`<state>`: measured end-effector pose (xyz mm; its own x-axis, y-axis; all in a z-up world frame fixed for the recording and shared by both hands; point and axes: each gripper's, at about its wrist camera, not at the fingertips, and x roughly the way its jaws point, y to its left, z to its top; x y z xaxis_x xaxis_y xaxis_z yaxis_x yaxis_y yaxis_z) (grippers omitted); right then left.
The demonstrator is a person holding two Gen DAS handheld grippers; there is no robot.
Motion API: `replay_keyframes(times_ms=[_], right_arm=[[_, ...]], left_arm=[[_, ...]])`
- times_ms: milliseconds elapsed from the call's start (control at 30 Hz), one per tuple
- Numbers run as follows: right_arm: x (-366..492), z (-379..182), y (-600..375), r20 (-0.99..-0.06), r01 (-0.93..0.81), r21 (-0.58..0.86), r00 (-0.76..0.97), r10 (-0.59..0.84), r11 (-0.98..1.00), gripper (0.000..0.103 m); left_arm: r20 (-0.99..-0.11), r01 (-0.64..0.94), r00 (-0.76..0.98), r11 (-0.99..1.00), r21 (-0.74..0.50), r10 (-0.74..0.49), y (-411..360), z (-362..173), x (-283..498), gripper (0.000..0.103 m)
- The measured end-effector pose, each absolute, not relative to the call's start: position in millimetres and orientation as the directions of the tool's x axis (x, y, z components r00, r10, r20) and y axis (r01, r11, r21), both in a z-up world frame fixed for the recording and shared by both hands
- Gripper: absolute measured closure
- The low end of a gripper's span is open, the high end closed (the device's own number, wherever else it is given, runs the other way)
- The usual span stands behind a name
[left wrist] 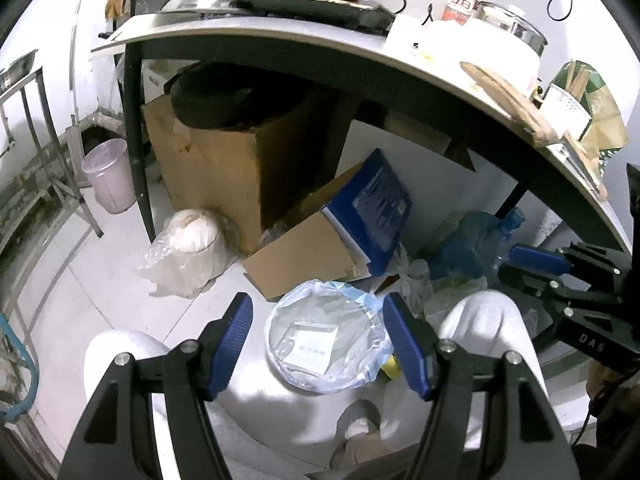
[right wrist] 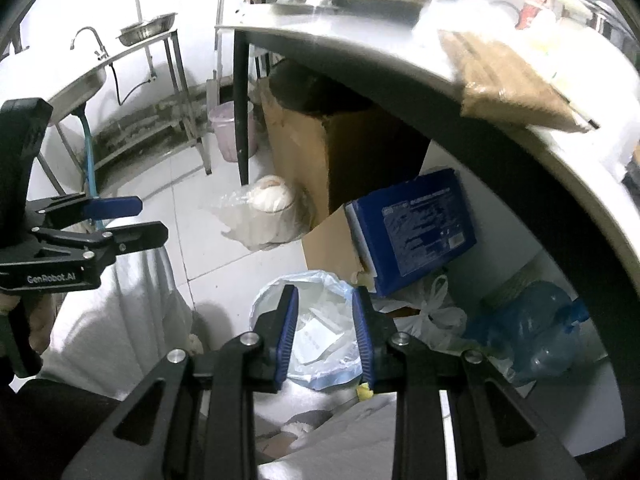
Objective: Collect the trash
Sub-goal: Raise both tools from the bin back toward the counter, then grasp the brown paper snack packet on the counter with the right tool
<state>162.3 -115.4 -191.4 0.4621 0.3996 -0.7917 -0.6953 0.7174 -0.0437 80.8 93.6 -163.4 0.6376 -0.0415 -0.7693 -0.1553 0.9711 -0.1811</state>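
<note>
A small trash bin lined with a pale blue bag stands on the floor below both grippers; it also shows in the right wrist view. Clear wrappers and a white slip lie inside it. My left gripper is open wide and empty, above the bin. My right gripper is open with a narrower gap, empty, also over the bin. It shows at the right edge of the left wrist view. The person's knees in white trousers flank the bin.
A metal table overhangs cardboard boxes, a blue box, a bagged white jar and a blue water jug. A white plastic bag lies beside the bin. A pink bin and a sink stand are at left.
</note>
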Motion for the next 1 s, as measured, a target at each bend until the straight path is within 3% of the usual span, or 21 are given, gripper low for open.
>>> replay_keyframes(times_ms=[1000], right_arm=[[181.4, -84.1, -143.7, -0.671, -0.658, -0.015, 0.564, 0.481, 0.753, 0.077]], left_arm=[[-0.687, -0.030, 0.722, 0.989, -0.146, -0.079, 67.0, -78.8, 107.3, 0.034]])
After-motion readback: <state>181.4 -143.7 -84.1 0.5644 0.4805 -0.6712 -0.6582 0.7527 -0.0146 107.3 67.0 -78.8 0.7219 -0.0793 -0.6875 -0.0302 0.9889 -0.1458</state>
